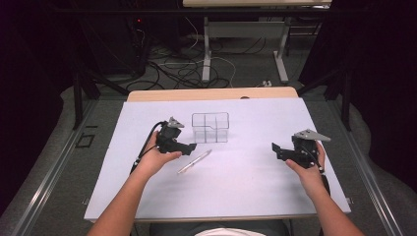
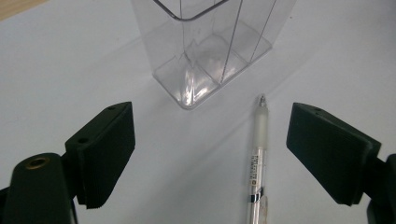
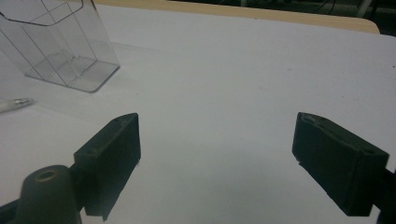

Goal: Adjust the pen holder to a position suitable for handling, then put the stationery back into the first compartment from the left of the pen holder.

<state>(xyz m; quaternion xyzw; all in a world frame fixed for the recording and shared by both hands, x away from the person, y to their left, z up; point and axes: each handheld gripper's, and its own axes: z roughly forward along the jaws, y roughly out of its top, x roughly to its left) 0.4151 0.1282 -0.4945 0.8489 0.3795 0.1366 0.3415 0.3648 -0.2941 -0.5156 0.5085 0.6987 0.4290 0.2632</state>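
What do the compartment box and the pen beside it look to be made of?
Compartment box: clear, glossy hard plastic, probably acrylic; the table shows through its walls and its base glints. Pen: translucent plastic barrel with small print, a frosted whitish grip section and what looks like a metal tip.

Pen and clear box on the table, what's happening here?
A person holds a gripper in each hand over the table. The left gripper is open around the pen, which lies flat between its jaws, untouched, tip toward the clear organizer. The organizer stands upright and looks empty. The right gripper is open and apart from both, with nothing between its jaws.
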